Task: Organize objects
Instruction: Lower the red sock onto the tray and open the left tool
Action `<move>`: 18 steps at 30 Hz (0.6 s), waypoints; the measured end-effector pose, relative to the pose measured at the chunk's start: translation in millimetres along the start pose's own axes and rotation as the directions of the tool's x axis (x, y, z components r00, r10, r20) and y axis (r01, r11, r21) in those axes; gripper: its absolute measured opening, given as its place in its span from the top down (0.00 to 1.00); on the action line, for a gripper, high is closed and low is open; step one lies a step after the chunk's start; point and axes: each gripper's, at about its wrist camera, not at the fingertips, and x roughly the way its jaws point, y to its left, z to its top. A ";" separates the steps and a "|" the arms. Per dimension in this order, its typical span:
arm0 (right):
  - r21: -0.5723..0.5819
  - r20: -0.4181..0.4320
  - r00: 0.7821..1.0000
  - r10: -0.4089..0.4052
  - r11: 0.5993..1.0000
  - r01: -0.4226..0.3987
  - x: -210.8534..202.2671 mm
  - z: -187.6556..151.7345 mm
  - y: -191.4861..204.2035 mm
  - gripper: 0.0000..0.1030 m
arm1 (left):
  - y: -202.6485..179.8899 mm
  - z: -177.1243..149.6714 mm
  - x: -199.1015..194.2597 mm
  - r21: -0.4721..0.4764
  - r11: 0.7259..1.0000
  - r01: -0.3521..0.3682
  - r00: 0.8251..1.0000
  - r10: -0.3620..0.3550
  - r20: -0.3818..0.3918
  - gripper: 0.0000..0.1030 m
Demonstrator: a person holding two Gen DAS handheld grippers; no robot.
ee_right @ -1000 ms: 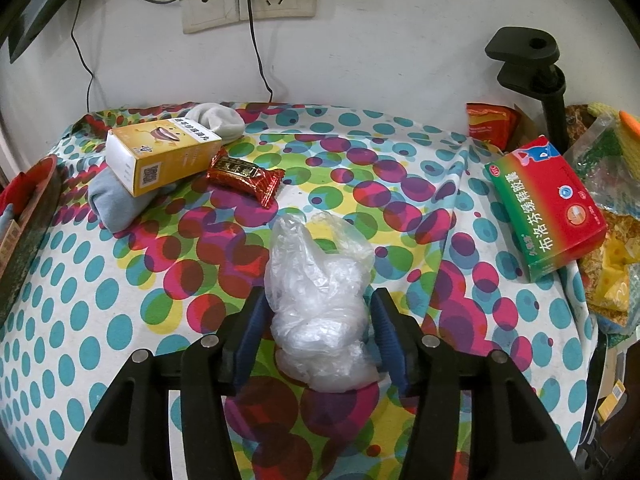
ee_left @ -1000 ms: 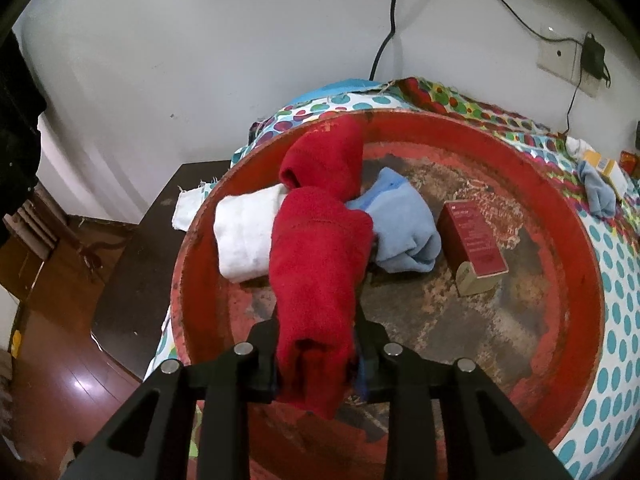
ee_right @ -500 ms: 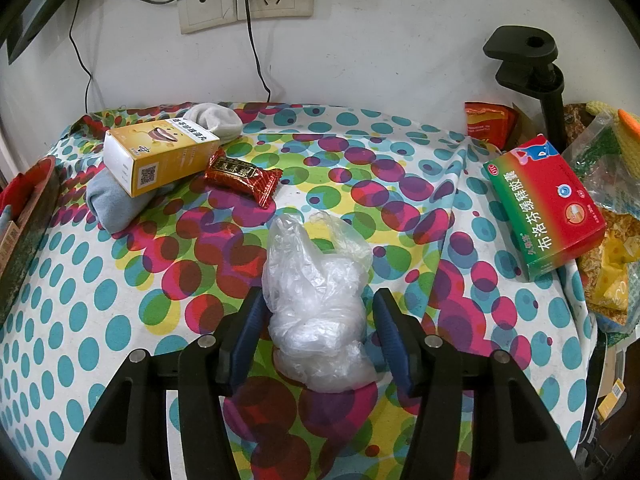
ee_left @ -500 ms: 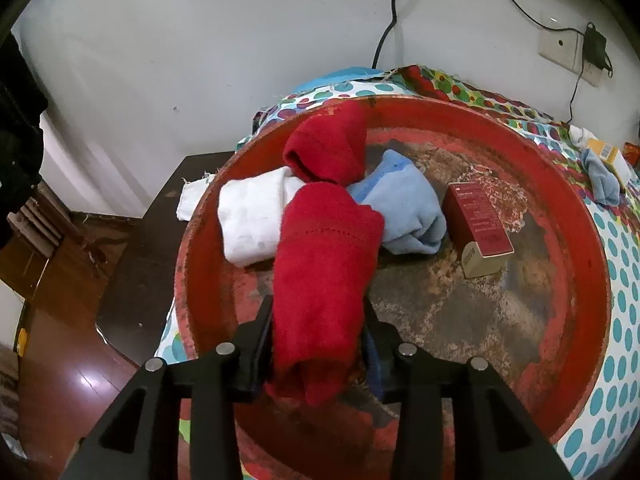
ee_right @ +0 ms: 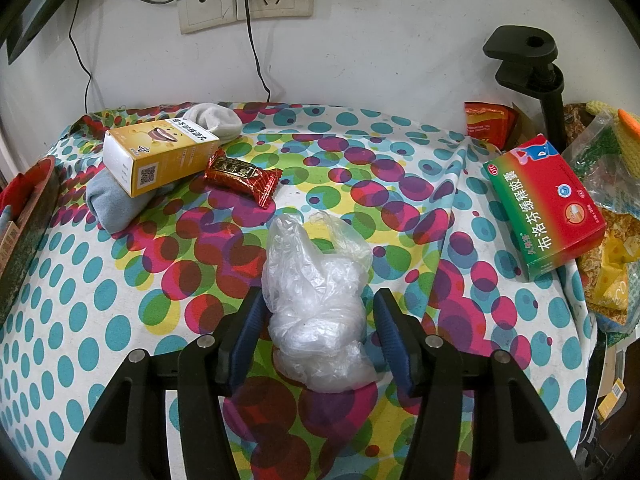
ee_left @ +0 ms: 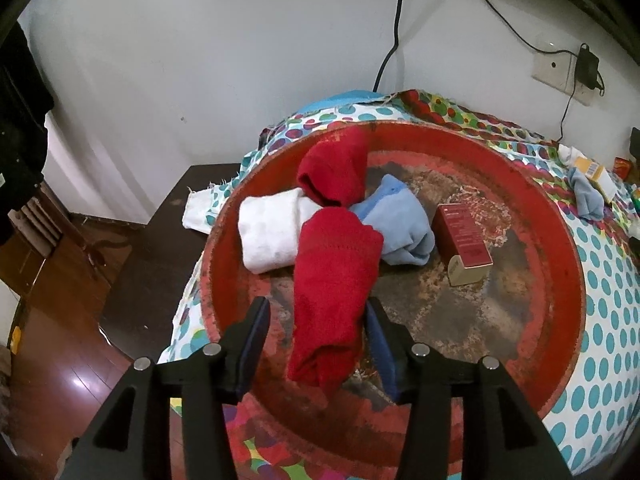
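In the left wrist view a rolled red cloth [ee_left: 332,280] lies in the worn red round tray [ee_left: 560,248]. My left gripper [ee_left: 316,308] straddles its near end; its jaws are opening and a gap shows at the left pad. Behind it in the tray lie a white cloth [ee_left: 272,236], a second red cloth [ee_left: 336,172], a light blue cloth [ee_left: 400,224] and a small dark red box [ee_left: 464,240]. In the right wrist view my right gripper [ee_right: 318,296] stands open around a crumpled clear plastic bag [ee_right: 316,300] on the dotted tablecloth [ee_right: 120,300].
Near the back of the table lie a yellow box [ee_right: 156,156] on a grey-blue sock [ee_right: 112,204], a white sock [ee_right: 216,120], a red snack packet [ee_right: 244,176] and a red-green medicine box [ee_right: 548,204]. A black clamp stand [ee_right: 536,68] and snack bags crowd the right edge.
My left gripper's jaws have spread apart off the red cloth, which now rests in the tray, and the gripper has drawn back slightly. The right gripper and plastic bag have stayed put.
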 end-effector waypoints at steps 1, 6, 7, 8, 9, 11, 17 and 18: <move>0.000 0.000 1.000 0.000 1.000 0.000 0.0 0.0 -0.2 0.48 | 0.1 0.1 -1.5 0.002 1.000 0.000 1.000 0.000 -0.001 0.52; 0.000 0.000 1.000 0.000 1.000 0.000 0.0 0.0 0.0 0.48 | -0.5 2.7 -12.3 -0.003 1.000 0.000 1.000 0.000 0.022 0.52; 0.000 0.000 1.000 0.000 1.000 0.000 0.0 0.0 -0.4 0.48 | -0.6 3.3 -14.7 -0.006 1.000 0.005 1.000 -0.005 0.027 0.52; 0.000 0.000 1.000 0.000 1.000 0.000 0.0 0.0 0.1 0.48 | -0.4 4.0 -18.8 -0.013 1.000 0.010 0.999 -0.010 0.036 0.52; 0.000 0.000 1.000 0.000 1.000 0.000 0.0 0.0 0.0 0.48 | -0.9 4.9 -22.1 -0.019 1.000 0.013 0.999 -0.012 0.046 0.52; 0.000 0.000 1.000 -0.001 1.000 0.001 0.0 0.2 0.3 0.48 | -3.6 6.5 -28.8 -0.018 1.000 0.019 0.998 -0.017 0.059 0.52; 0.002 0.000 1.000 -0.002 1.000 0.002 -0.2 0.7 1.1 0.48 | -14.2 7.2 -45.0 -0.026 1.000 -0.016 0.990 0.019 0.137 0.51; 0.002 0.000 1.000 -0.002 1.000 0.002 -0.2 0.7 -0.5 0.48 | -15.7 6.8 -44.2 -0.037 0.999 -0.009 0.991 0.014 0.131 0.51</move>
